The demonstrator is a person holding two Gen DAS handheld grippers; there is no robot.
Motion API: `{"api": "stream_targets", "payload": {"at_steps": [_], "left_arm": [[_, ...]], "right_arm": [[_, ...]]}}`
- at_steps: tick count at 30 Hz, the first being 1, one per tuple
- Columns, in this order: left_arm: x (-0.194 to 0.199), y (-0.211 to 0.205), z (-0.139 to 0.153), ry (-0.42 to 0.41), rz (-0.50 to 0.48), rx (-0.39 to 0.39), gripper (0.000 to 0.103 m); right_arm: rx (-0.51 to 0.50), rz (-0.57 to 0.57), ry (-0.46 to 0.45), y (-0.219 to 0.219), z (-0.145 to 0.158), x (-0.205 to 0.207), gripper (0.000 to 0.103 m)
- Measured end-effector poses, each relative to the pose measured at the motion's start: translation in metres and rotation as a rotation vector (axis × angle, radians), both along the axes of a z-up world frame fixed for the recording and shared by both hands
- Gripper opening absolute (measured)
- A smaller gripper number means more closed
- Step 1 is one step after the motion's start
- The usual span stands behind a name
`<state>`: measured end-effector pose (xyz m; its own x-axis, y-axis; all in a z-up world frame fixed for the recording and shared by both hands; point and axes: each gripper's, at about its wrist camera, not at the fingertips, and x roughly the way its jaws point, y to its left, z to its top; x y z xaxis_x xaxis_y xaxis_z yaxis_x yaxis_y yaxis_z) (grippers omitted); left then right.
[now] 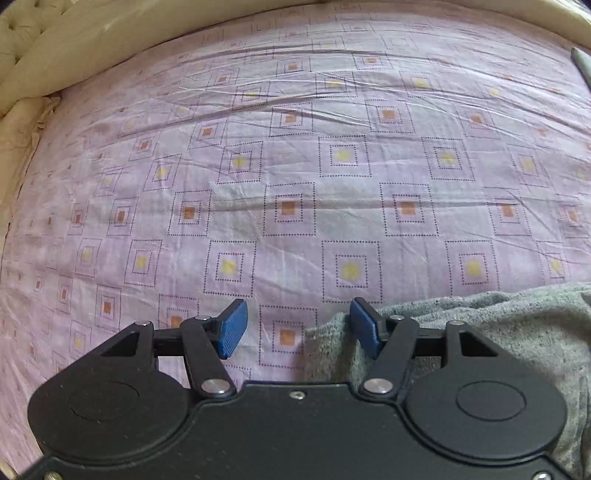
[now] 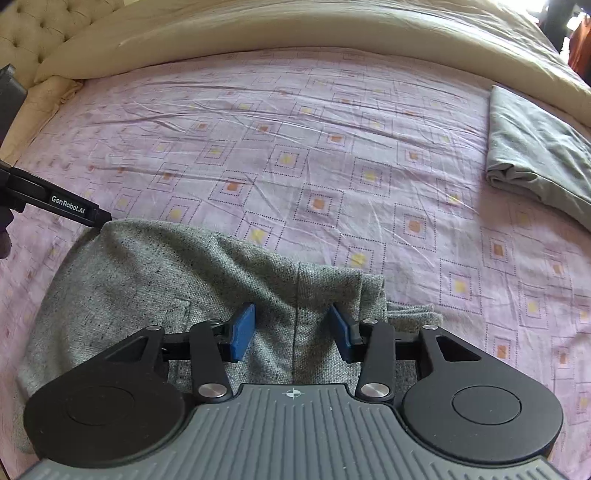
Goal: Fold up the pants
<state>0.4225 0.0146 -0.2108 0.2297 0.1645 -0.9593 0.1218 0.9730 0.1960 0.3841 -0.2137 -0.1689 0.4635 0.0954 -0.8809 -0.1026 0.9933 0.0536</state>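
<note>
Grey speckled pants (image 2: 155,280) lay bunched on bed (image 2: 332,155), near edge, over pink sheet w/ square print. Left claw (image 1: 297,328) spread wide, nothing between pads; its right pad (image 1: 364,328) touched corner of pants, left pad over bare sheet. Right claw (image 2: 291,332) also released, jaws apart, hovering above pants' seam, not gripping. Folded grey cloth (image 2: 535,147) sat well apart, far right. Beige duvet (image 2: 295,33) along far side.
</note>
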Motion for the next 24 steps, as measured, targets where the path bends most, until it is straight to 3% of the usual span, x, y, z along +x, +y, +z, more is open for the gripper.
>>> {"api": "stream_targets", "payload": {"at_steps": [5,9,14,21,24], "left_arm": [[-0.003,-0.008,-0.002,-0.014,-0.018,0.036,0.066],[-0.01,0.003,0.025,-0.063,0.049,-0.007,0.065],[-0.049,0.015,0.062,-0.11,0.07,-0.093,0.066],[-0.098,0.011,0.047,0.052,0.099,-0.1,0.066],[-0.111,0.008,0.032,0.115,0.108,-0.106,0.066]], "right_arm": [[0.006,-0.019,-0.01,-0.002,-0.003,-0.003,0.047],[0.008,-0.028,-0.023,-0.004,0.007,-0.003,0.047],[0.064,-0.104,-0.065,-0.021,0.027,-0.032,0.049],[0.095,-0.217,0.028,-0.046,0.012,-0.069,0.059],[0.09,-0.242,0.043,-0.049,0.003,-0.074,0.073]]}}
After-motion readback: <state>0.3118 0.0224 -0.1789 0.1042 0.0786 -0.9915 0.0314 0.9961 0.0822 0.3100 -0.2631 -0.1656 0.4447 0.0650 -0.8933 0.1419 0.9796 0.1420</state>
